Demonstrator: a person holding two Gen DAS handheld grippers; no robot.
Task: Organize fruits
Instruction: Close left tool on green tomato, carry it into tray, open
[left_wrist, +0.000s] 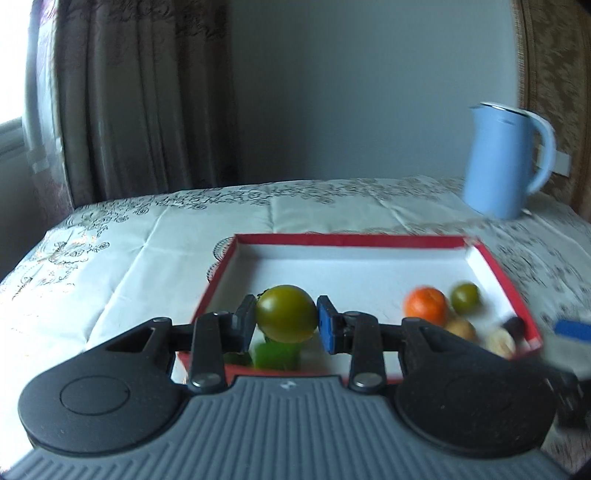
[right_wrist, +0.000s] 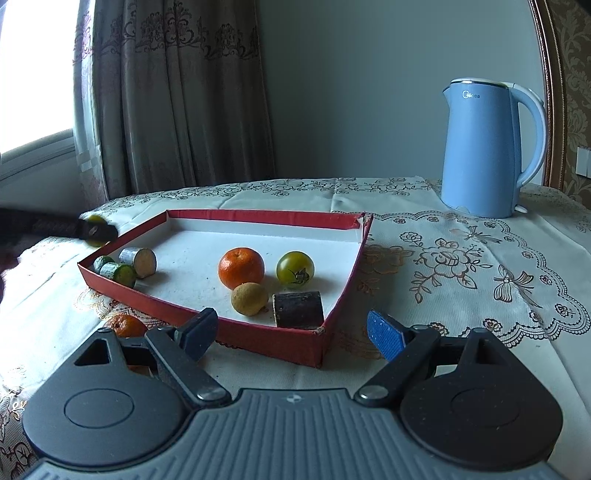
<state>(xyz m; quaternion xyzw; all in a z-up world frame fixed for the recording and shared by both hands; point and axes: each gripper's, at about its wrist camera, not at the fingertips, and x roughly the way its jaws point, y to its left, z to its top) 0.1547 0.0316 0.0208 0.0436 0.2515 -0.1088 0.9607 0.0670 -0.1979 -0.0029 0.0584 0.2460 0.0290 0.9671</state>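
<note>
From the left wrist, the left hand-held gripper (left_wrist: 286, 320) is clenched on a green tomato (left_wrist: 286, 313), held across its middle above the near edge of the red box (left_wrist: 347, 239). It looks smooth and soft, so gentle pressure suits it.

From the right wrist, the right hand-held gripper (right_wrist: 291, 330) hangs released. The box holds an orange (right_wrist: 241, 267), another tomato (right_wrist: 295, 269) and cut pieces.
</note>
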